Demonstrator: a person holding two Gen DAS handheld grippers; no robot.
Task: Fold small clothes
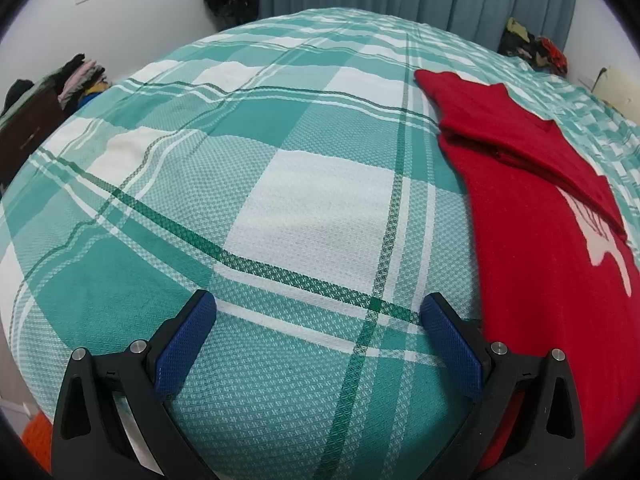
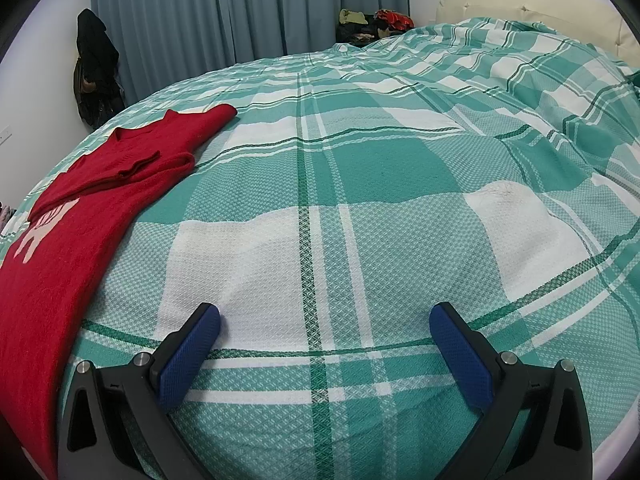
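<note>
A red knit sweater [image 1: 532, 216] with a white print lies flat on the bed, its sleeves folded across its front. It fills the right side of the left wrist view and the left side of the right wrist view [image 2: 68, 216]. My left gripper [image 1: 318, 308] is open and empty over the bedspread, just left of the sweater's edge. My right gripper [image 2: 324, 316] is open and empty over the bedspread, to the right of the sweater.
The bed is covered by a teal and white plaid spread [image 2: 360, 184]. Blue curtains [image 2: 224, 8] hang behind it. Piles of clothes sit at the far corner [image 2: 372, 20] and on a dark cabinet [image 1: 76, 76]. A cream headboard [image 2: 532, 0] stands at the right.
</note>
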